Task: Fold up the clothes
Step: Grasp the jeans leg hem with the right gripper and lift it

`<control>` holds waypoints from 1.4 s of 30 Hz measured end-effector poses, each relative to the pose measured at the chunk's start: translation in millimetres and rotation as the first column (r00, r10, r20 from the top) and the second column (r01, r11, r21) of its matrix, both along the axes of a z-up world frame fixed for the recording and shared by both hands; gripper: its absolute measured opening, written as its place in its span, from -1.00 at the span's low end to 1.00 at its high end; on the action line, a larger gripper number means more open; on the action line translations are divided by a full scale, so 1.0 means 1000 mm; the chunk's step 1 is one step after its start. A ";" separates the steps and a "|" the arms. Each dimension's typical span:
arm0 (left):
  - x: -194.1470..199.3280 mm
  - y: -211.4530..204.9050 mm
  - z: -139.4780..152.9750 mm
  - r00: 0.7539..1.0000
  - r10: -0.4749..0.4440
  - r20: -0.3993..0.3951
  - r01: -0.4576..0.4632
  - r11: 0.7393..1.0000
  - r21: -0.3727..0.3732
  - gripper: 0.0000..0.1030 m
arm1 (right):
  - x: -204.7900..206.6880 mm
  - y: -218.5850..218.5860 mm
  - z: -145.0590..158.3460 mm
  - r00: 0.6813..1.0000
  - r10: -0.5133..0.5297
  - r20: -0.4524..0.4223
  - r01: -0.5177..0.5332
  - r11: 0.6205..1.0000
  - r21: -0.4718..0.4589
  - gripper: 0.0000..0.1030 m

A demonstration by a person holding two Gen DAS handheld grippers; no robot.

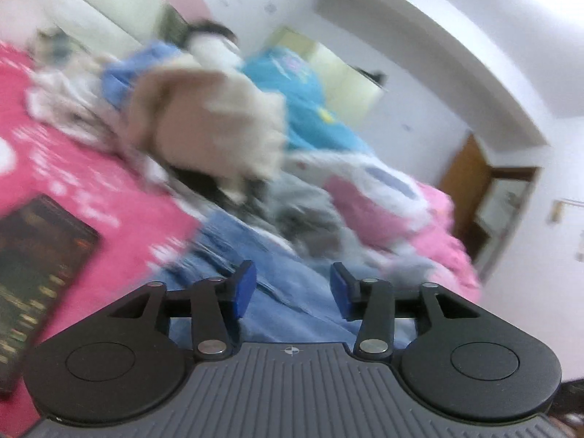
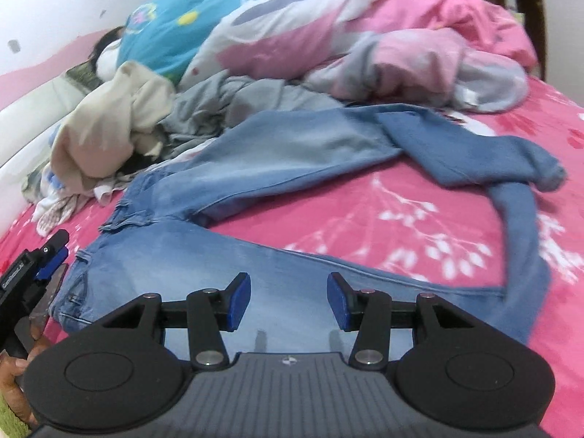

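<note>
Pink floral bedsheet (image 2: 419, 219) covers the bed I am working over, with white walls behind it. Spread across that sheet lies a pair of faded light-blue denim jeans (image 2: 277, 146), waistband toward my left and legs running right; the far leg's end is folded back on itself and the near leg curls up at the right. My right gripper (image 2: 288, 301) hovers just above the near leg, its blue-padded jaws spread apart with nothing between them. My left gripper (image 1: 292, 290) also has its jaws wide apart and empty, with denim beneath it; its view is blurred. From the right wrist I see that left gripper at the waistband end, held in my hand (image 2: 16, 379). Beyond the jeans sits a heap of loose clothes: a crumpled beige garment (image 2: 109, 124) and a grey garment (image 2: 226, 106) touching it. Behind them lies a bunched pink and white quilt (image 2: 328, 29). A dark rectangular book-like object (image 1: 40, 259) rests on the sheet at the left.
</note>
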State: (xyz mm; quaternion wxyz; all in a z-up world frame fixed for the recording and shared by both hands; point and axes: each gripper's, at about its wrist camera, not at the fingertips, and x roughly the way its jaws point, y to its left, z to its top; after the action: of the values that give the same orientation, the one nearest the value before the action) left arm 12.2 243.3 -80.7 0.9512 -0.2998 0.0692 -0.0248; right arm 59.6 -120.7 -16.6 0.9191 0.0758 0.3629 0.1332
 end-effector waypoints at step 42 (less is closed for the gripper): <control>0.042 -0.075 -0.001 0.939 0.003 -0.344 0.117 0.937 0.328 -0.10 | 0.044 -0.250 -0.053 0.820 -0.573 0.024 0.544 0.790 0.284 -0.81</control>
State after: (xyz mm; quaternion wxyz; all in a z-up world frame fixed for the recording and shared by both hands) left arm 54.6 168.4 -81.8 0.9614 -0.1266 0.2440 0.0118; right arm 103.8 -371.2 -69.8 0.9170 0.2941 0.2529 -0.0933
